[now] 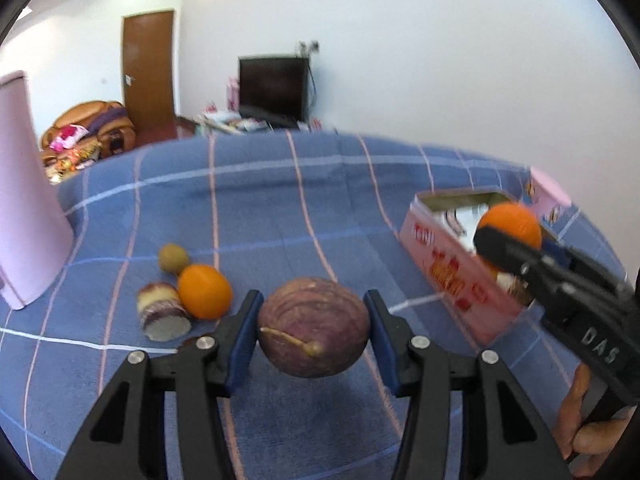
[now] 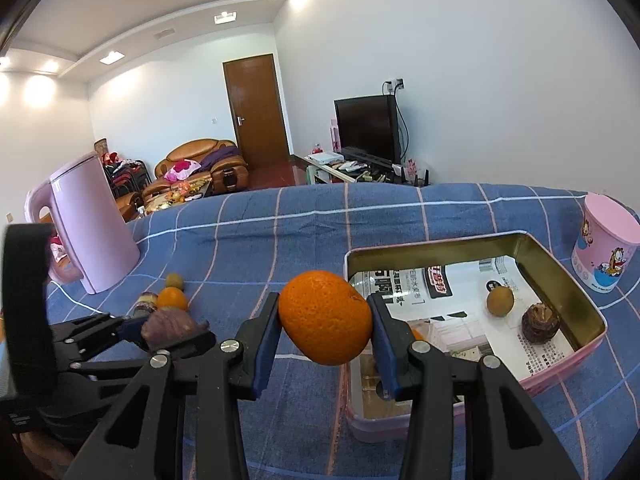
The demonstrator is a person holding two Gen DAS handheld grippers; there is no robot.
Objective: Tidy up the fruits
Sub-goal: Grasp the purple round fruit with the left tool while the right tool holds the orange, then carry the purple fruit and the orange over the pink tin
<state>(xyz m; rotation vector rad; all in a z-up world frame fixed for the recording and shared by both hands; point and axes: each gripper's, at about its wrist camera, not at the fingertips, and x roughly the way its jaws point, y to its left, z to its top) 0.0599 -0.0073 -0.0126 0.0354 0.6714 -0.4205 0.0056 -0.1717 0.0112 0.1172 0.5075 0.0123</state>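
My left gripper [image 1: 314, 320] is shut on a wrinkled purple passion fruit [image 1: 314, 328], both blue pads against its sides just above the blue checked cloth. The right wrist view shows that gripper [image 2: 172, 332] low at the left with the purple fruit [image 2: 170, 326] in it. My right gripper [image 2: 325, 316] is shut on an orange [image 2: 324, 318], held beside the near left corner of an open pink tin box [image 2: 560, 264]. Inside the box lie a small brown fruit [image 2: 500, 300] and a dark brown one [image 2: 540, 324]. Another orange [image 1: 205, 296], a small greenish fruit [image 1: 173, 258] and a cut purple piece [image 1: 162, 312] lie on the cloth.
A tall pink kettle [image 2: 88, 232] stands at the table's left. A pink cartoon cup [image 2: 604, 248] stands right of the box. A person's hand [image 1: 580, 420] holds the right gripper's handle. Printed paper lines the box bottom [image 2: 436, 292].
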